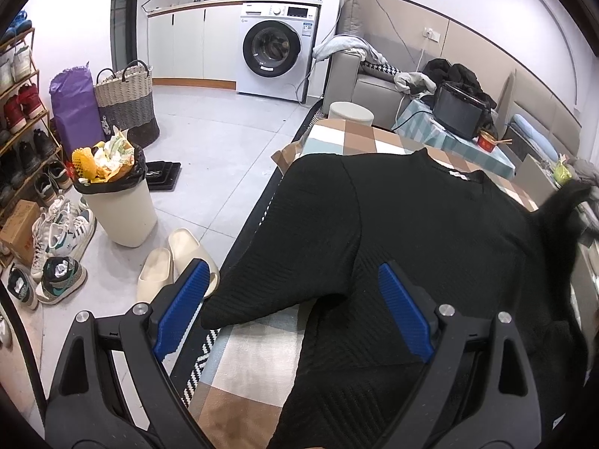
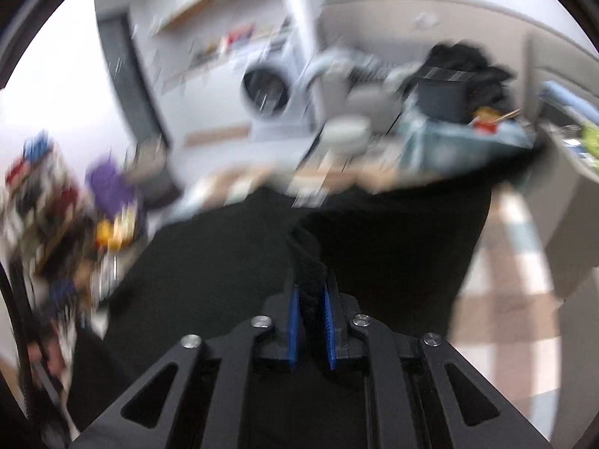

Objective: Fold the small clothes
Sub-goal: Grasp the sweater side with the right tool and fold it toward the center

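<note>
Black sweater (image 1: 430, 232) lies spread on the checked worktop (image 1: 247, 359), one sleeve pointing to 7 o'clock toward the edge. Left claw (image 1: 292, 310) hangs over it w/ jaws wide, nothing between; sleeve cuff sits btwn the blue pads (image 1: 402, 310) but untouched. Right claw (image 2: 310, 325) is clamped narrow on a bunched fold of the sweater (image 2: 393, 232), fabric running up to 12 o'clock. Right wrist view v. blurred.

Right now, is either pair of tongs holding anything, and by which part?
The right tongs pinch a bunched strip of the black sweater; which part is unclear. The left tongs stand open, holding nothing.
</note>
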The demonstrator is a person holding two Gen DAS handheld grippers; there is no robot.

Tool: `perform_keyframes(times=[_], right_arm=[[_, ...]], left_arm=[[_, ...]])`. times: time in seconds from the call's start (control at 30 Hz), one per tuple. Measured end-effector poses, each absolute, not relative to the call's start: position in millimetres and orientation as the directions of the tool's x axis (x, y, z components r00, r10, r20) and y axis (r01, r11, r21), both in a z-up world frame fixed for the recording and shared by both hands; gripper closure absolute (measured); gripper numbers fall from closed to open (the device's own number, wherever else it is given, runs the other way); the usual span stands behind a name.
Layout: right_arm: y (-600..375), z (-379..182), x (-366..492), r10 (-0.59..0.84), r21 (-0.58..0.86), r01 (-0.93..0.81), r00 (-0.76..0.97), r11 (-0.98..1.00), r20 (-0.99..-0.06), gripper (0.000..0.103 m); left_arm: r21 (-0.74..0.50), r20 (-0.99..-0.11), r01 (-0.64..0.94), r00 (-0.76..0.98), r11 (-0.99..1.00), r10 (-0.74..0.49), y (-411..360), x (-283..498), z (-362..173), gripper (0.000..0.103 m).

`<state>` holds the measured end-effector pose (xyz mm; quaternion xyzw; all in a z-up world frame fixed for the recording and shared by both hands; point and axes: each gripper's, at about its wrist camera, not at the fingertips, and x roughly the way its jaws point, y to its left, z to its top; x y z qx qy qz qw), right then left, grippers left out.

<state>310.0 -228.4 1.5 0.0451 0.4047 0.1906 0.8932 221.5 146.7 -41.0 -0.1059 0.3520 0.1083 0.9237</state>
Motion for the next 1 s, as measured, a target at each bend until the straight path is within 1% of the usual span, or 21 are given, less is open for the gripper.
perform_keyframes(times=[0.07,0.1,0.13,0.2,0.27,0.33,0.47,0.53,0.6,0.63,0.67,0.8,0.93,1.0], right_arm=[[-213.9,-26.2,312.5,0.364,0.237,-0.300,0.498,0.924,-0.787,0.075],[-210.7,-38.6,310.7,0.354,0.240,-0.289,0.453,0.927,-0.818,0.073],[-209.5,-44.1,309.4,0.348,0.244,-0.278,0.436,0.929,-0.830,0.073],[-217.8,-46.9,298.3,0.351,0.257,-0.256,0.454,0.932,-0.819,0.071],[-234.2,-43.6,290.4,0.361,0.290,-0.217,0.491,0.932,-0.793,0.061],[-247.1,-43.8,282.2,0.348,0.304,-0.171,0.524,0.937,-0.778,0.060],[-260.2,-61.5,292.7,0.309,0.307,-0.082,0.465,0.948,-0.830,0.060],[-262.5,-58.9,286.1,0.329,0.331,-0.085,0.489,0.940,-0.808,0.060],[-265.4,-54.1,278.6,0.323,0.328,-0.086,0.517,0.941,-0.793,0.053],[-266.9,-50.9,275.9,0.322,0.330,-0.084,0.530,0.940,-0.784,0.044],[-271.5,-48.3,270.9,0.323,0.335,-0.081,0.545,0.939,-0.774,0.038],[-281.4,-37.1,254.3,0.317,0.351,-0.057,0.577,0.935,-0.753,0.038],[-281.6,-26.8,243.7,0.320,0.361,-0.057,0.603,0.931,-0.730,0.032],[-276.8,-26.0,239.7,0.322,0.361,-0.060,0.604,0.931,-0.729,0.032]], left_arm=[[-0.124,-0.670,-0.270,0.732,0.955,0.120,148.6,219.4,-39.7,0.012],[-0.119,-0.674,-0.268,0.728,0.956,0.120,148.1,220.2,-39.6,0.012],[-0.117,-0.678,-0.268,0.725,0.956,0.120,148.1,221.3,-39.6,0.012],[-0.112,-0.684,-0.265,0.720,0.958,0.120,146.5,223.2,-39.1,0.012],[-0.101,-0.686,-0.268,0.717,0.958,0.128,144.4,224.3,-38.6,0.012],[-0.099,-0.692,-0.275,0.710,0.956,0.132,145.5,226.0,-39.8,0.012],[-0.121,-0.708,-0.297,0.695,0.947,0.127,148.3,228.2,-43.0,0.012],[-0.120,-0.712,-0.307,0.689,0.944,0.133,149.0,226.9,-43.8,0.012],[-0.119,-0.719,-0.318,0.681,0.940,0.140,150.4,225.5,-45.8,0.012],[-0.121,-0.722,-0.326,0.677,0.938,0.142,151.6,224.5,-47.4,0.012],[-0.123,-0.726,-0.334,0.673,0.934,0.145,153.4,223.9,-49.1,0.012],[-0.146,-0.745,-0.378,0.650,0.914,0.149,164.5,217.6,-55.5,0.012],[-0.186,-0.763,-0.442,0.628,0.878,0.154,186.9,205.1,-63.2,0.012],[-0.223,-0.774,-0.477,0.617,0.850,0.142,201.1,198.7,-70.0,0.012]])
